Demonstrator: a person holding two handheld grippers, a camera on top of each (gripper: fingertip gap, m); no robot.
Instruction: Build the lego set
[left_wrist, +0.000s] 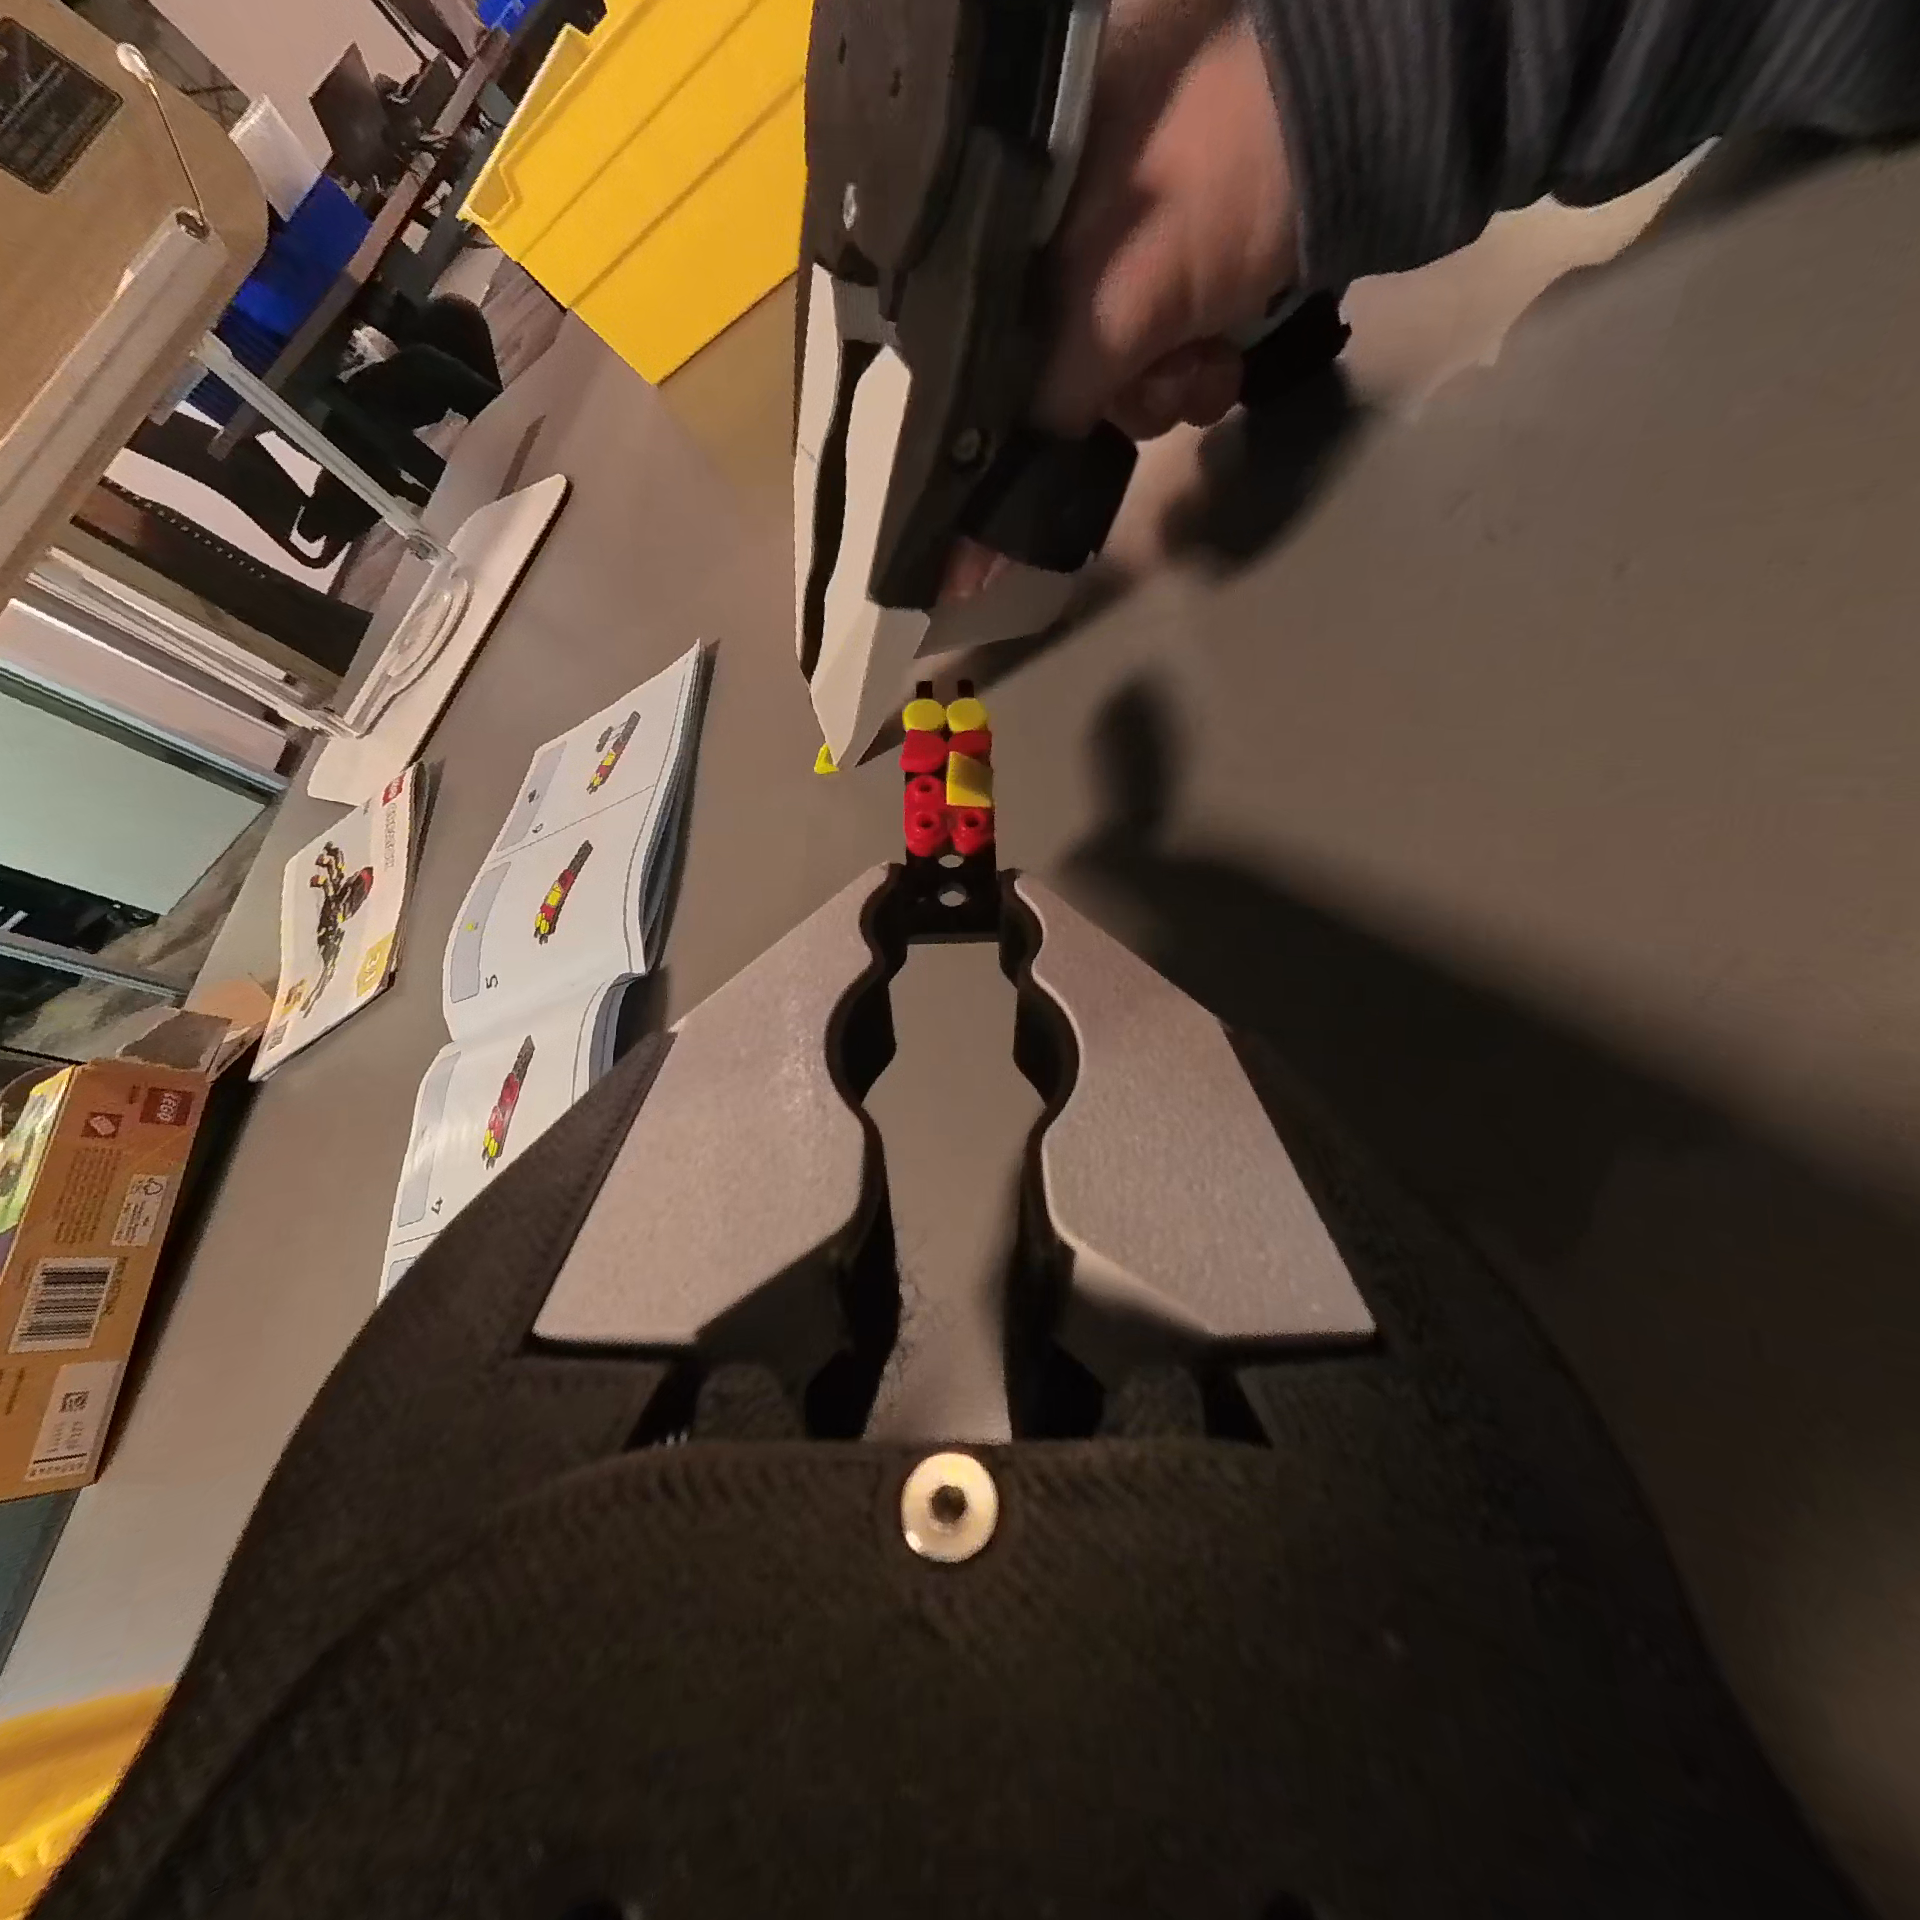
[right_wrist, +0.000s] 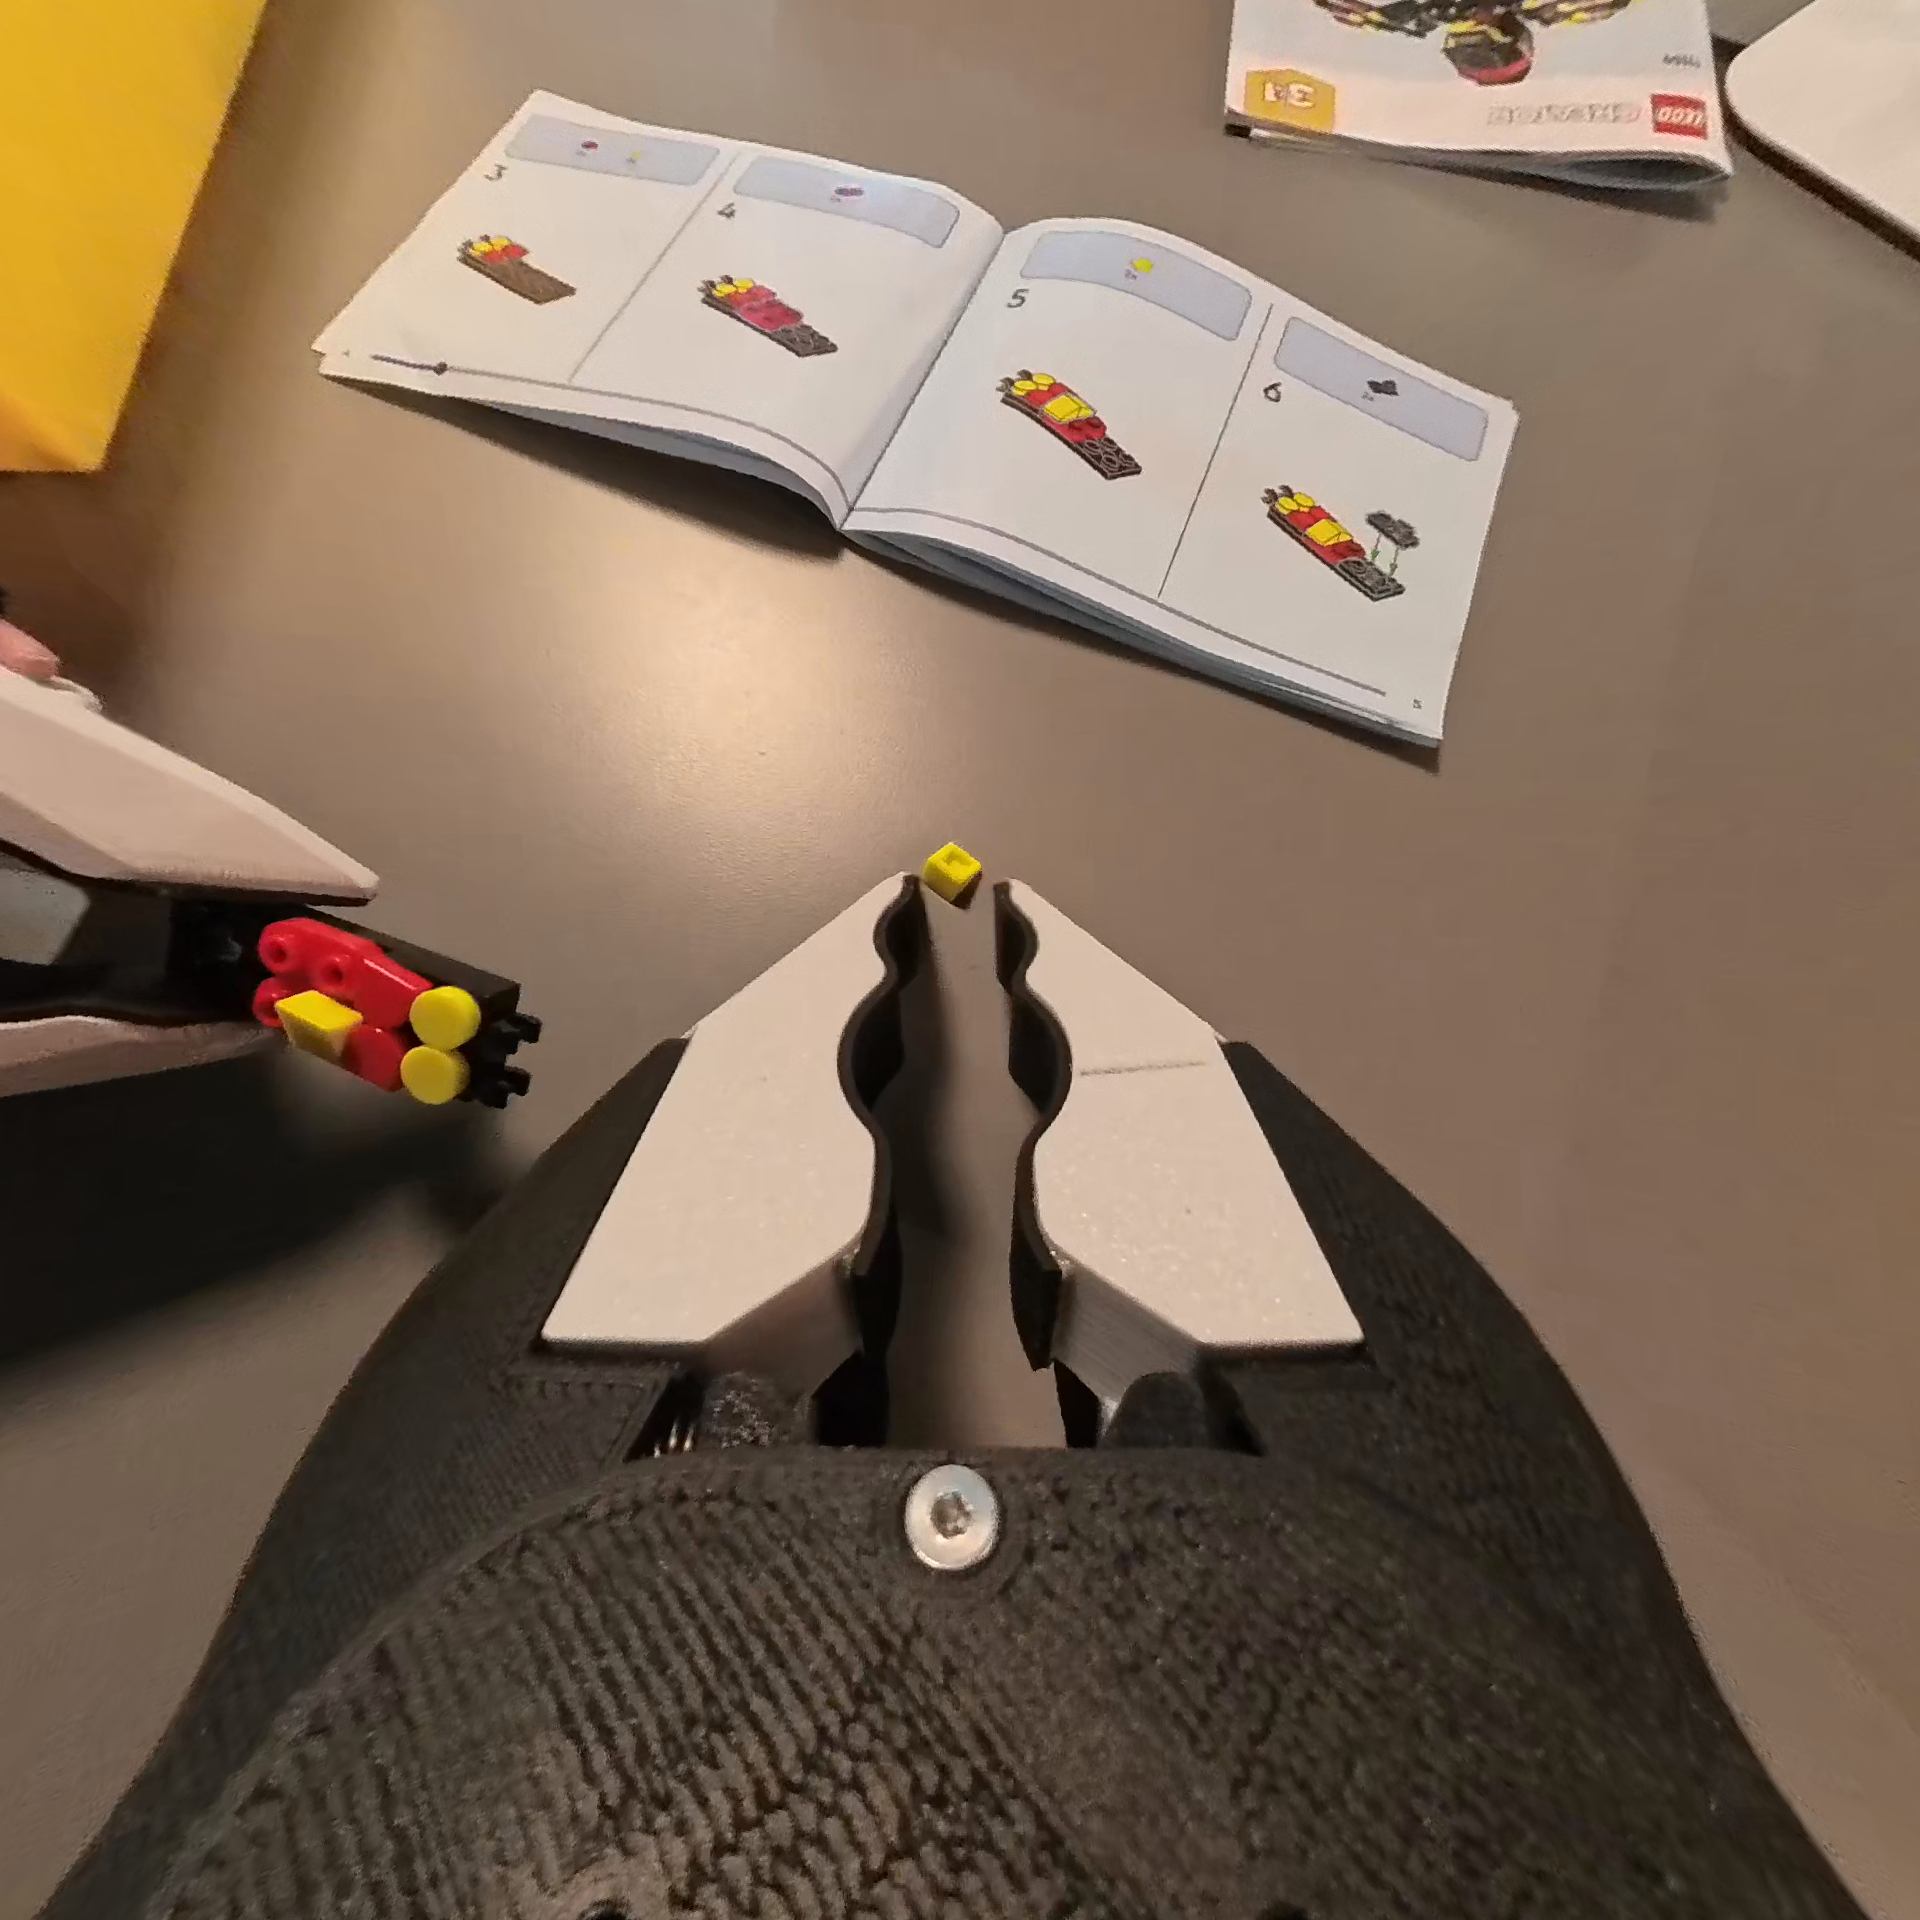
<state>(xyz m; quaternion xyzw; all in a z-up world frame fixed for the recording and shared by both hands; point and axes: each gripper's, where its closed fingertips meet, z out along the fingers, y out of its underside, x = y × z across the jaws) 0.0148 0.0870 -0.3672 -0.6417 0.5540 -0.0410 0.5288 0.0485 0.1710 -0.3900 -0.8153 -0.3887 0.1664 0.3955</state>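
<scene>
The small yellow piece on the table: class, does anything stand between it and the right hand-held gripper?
Nothing visible does. The small yellow piece lies on bare table just beyond the open tips of the right hand-held gripper, near its left fingertip.

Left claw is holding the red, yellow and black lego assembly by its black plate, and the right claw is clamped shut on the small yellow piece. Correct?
Not quite. The left claw does hold the lego assembly by its black plate, but the right claw is open; the small yellow piece lies loose on the table at its tips, as the right wrist view shows.
</scene>
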